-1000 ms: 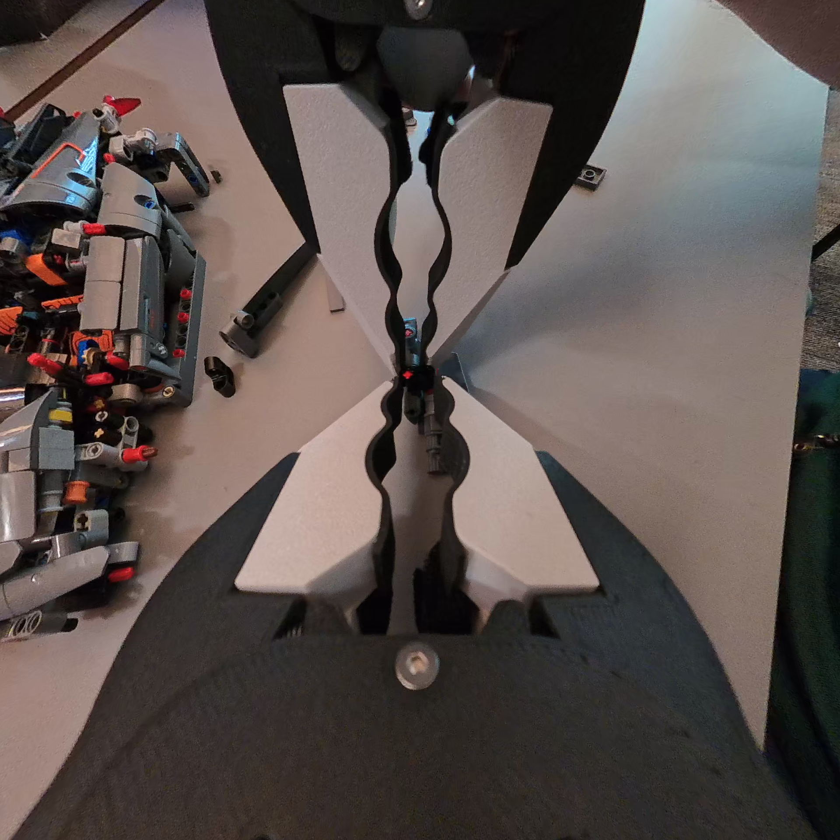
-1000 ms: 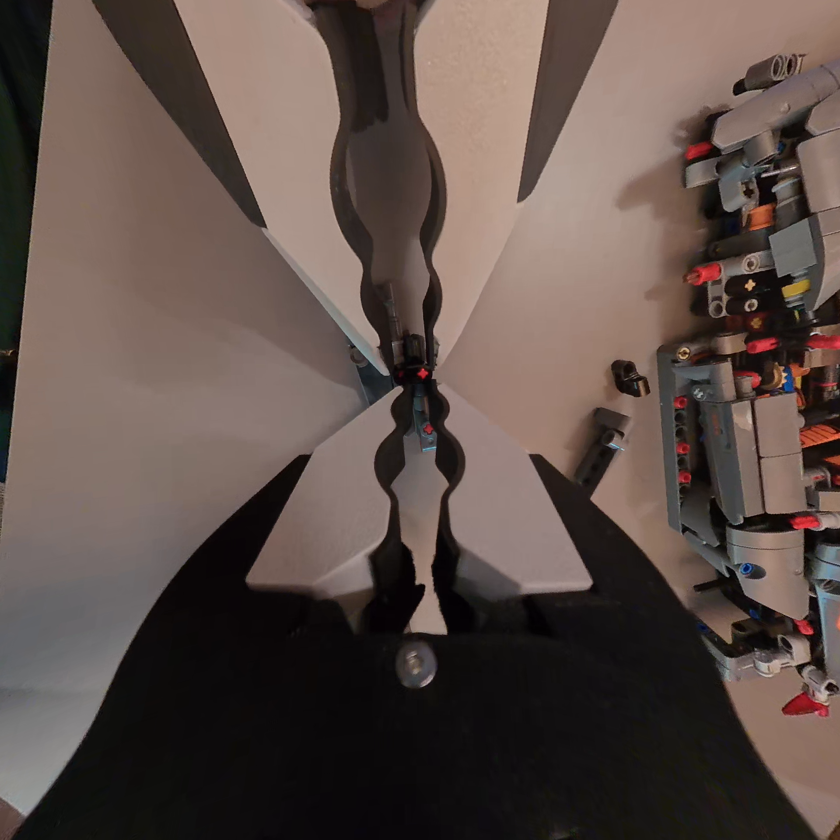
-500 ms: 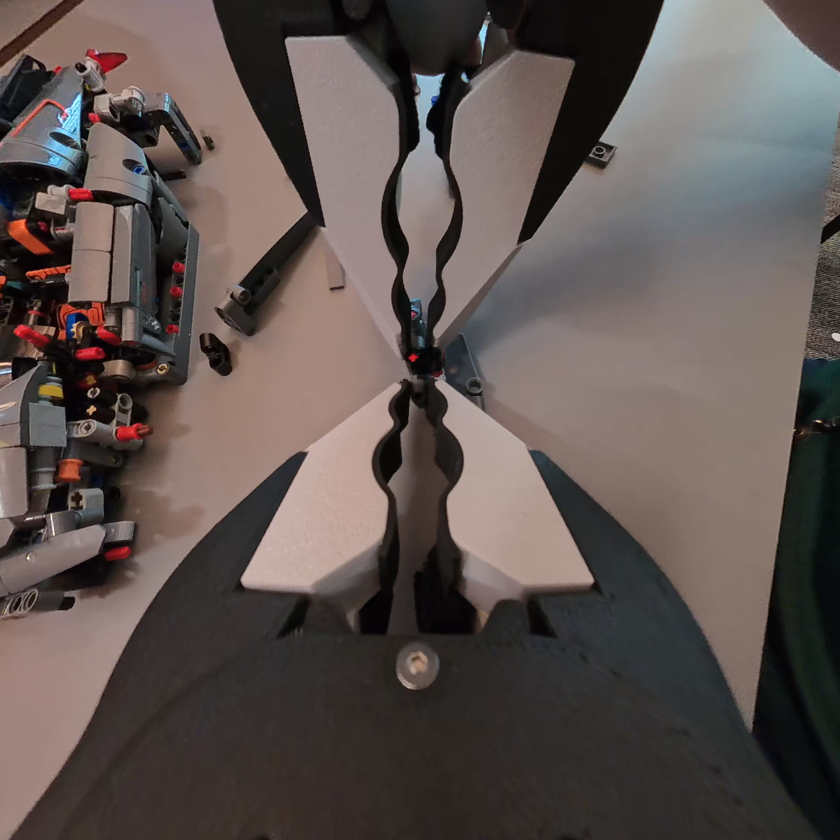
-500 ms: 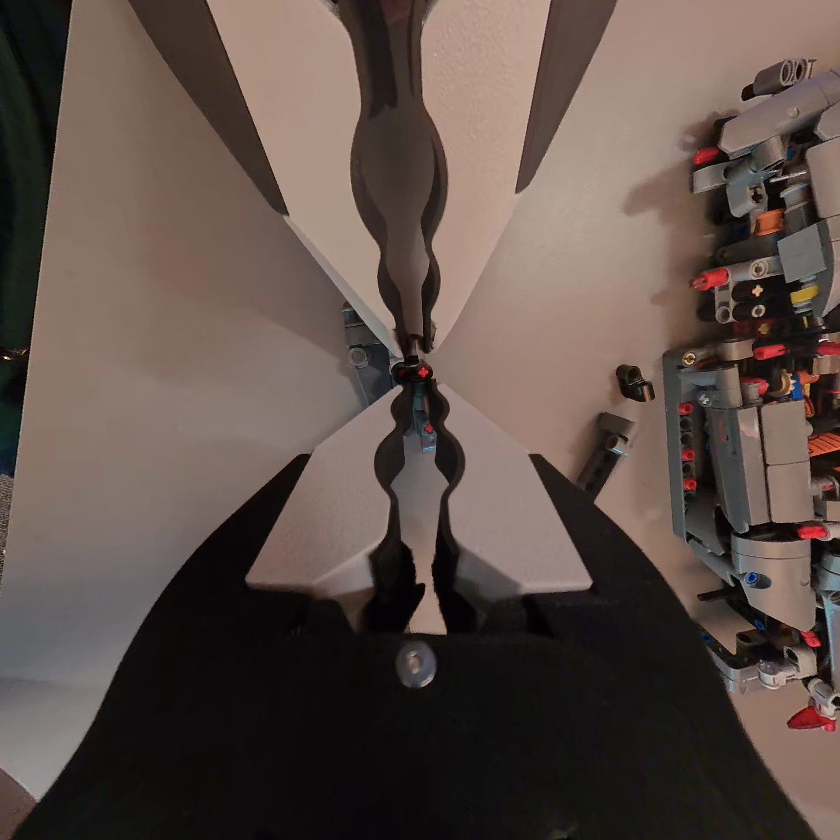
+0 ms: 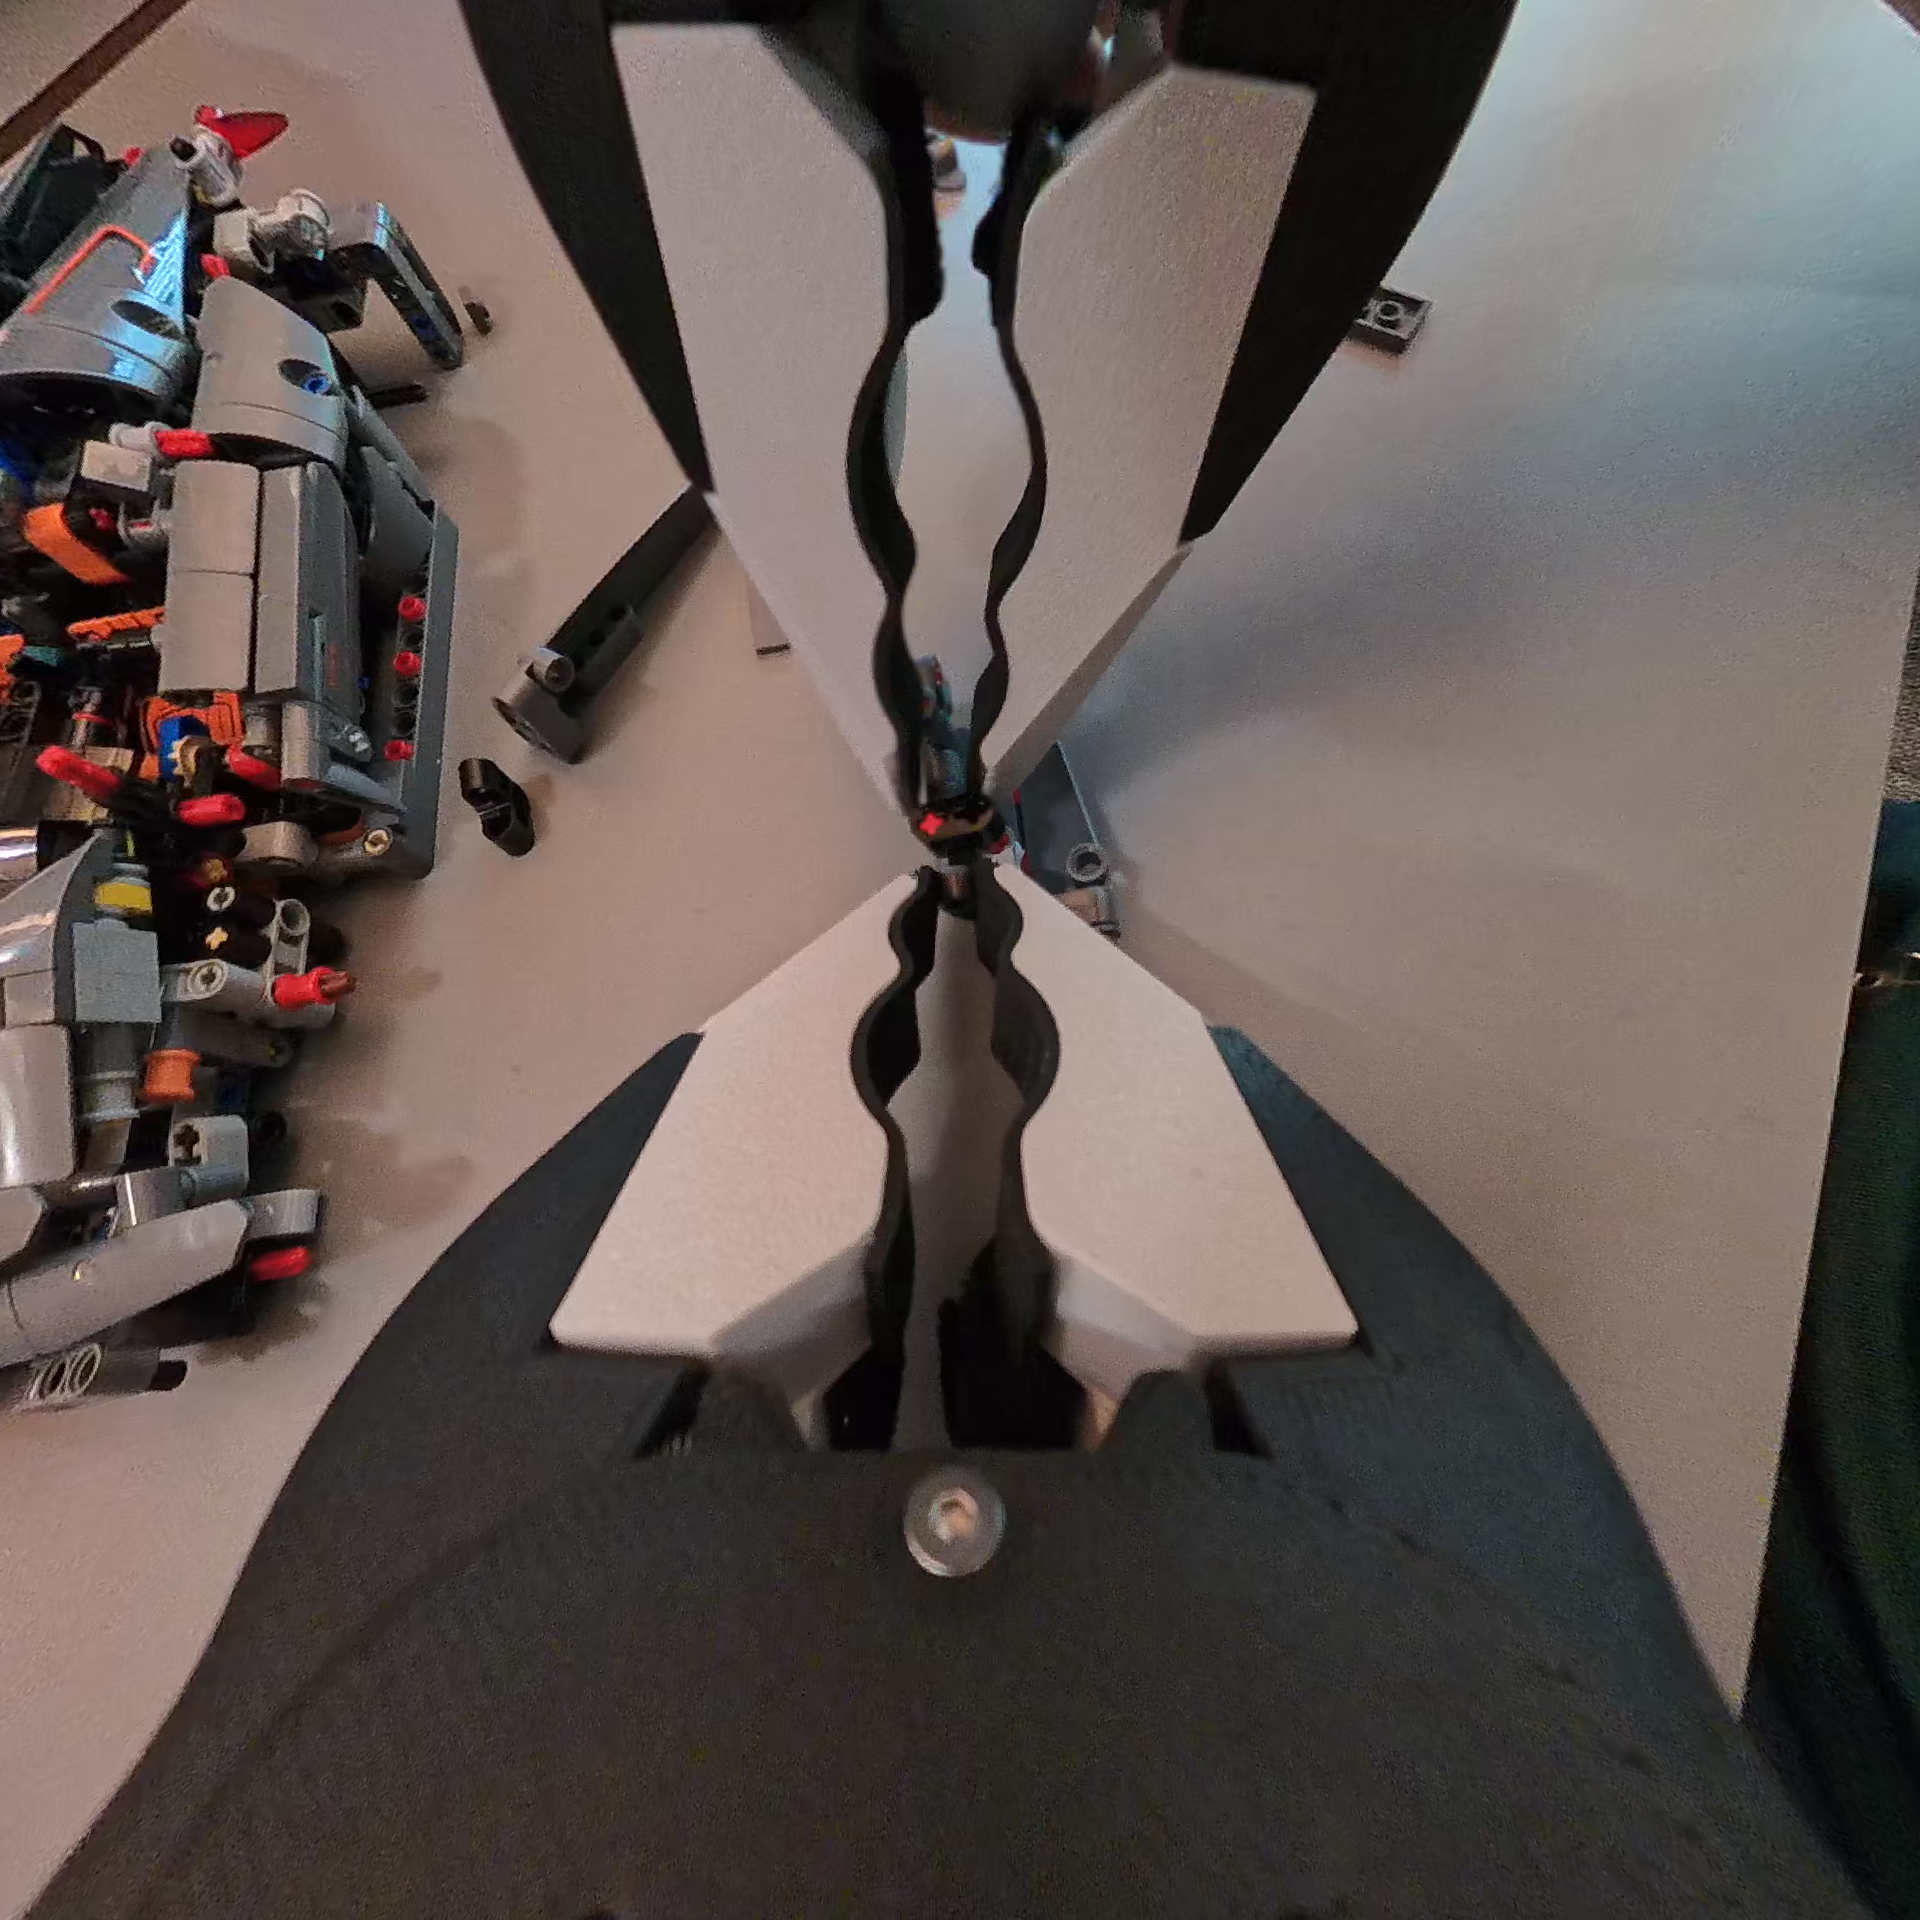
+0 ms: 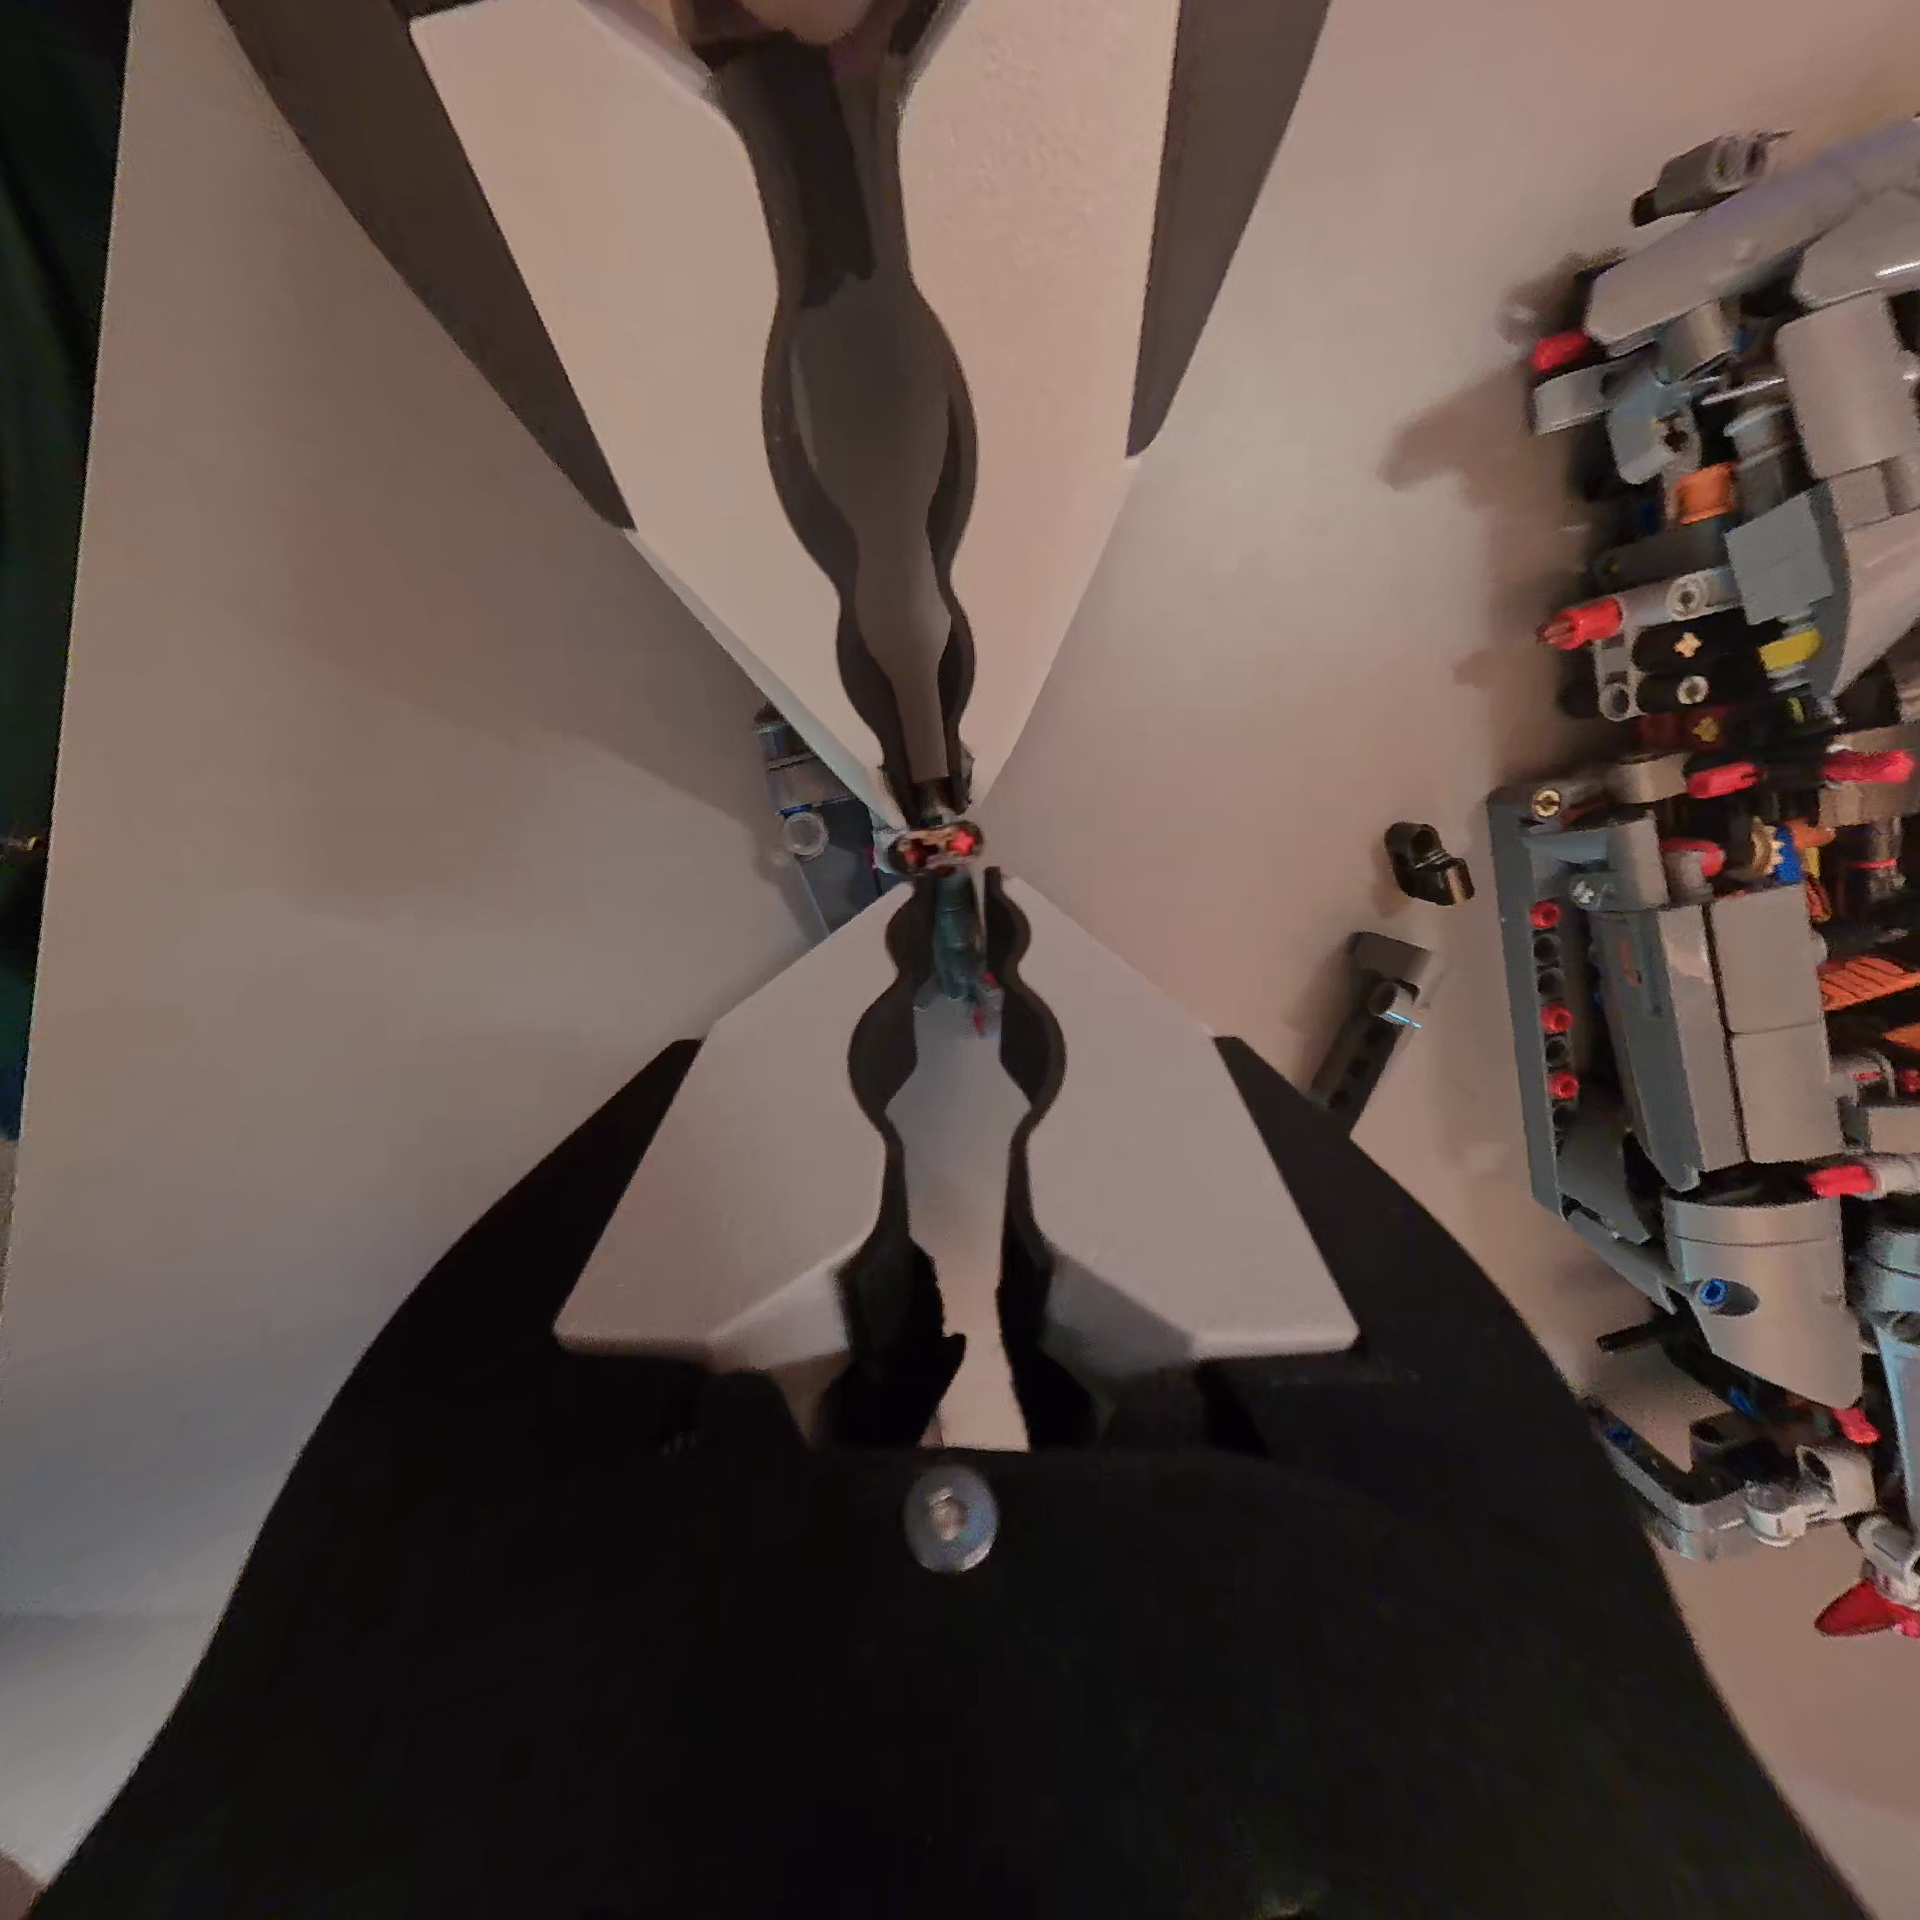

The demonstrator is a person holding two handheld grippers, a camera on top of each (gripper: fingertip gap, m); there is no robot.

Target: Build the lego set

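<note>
My two grippers meet tip to tip above the white table (image 5: 1455,727). My left gripper (image 5: 954,885) is shut on a short dark pin (image 6: 928,774) right at its fingertips. My right gripper (image 6: 951,891) is shut on a small grey-teal lego piece (image 6: 958,951). A black connector with red pin ends (image 6: 940,844) sits between the two tips, joined to both pieces; it also shows in the left wrist view (image 5: 951,826). The half-built grey lego model (image 5: 270,623) lies on the table to one side, also in the right wrist view (image 6: 1714,987).
Loose parts lie on the table: a dark beam (image 5: 592,665), a small black connector (image 5: 497,805), a grey beam (image 5: 1070,842) under the tips, and a small dark plate (image 5: 1387,317). The table edge runs beside something dark green (image 5: 1849,1247). Less than 4 cm separates the two grippers' tips. About 9 cm separates my right fingertips from the small black connector (image 5: 497,805). Seen from the right wrist view (image 6: 1427,858) as well.
My left gripper has slid back along its pin: the pin sat deep between the fingers, now only the tips hold it. The connector has turned a little, showing both red ends.
</note>
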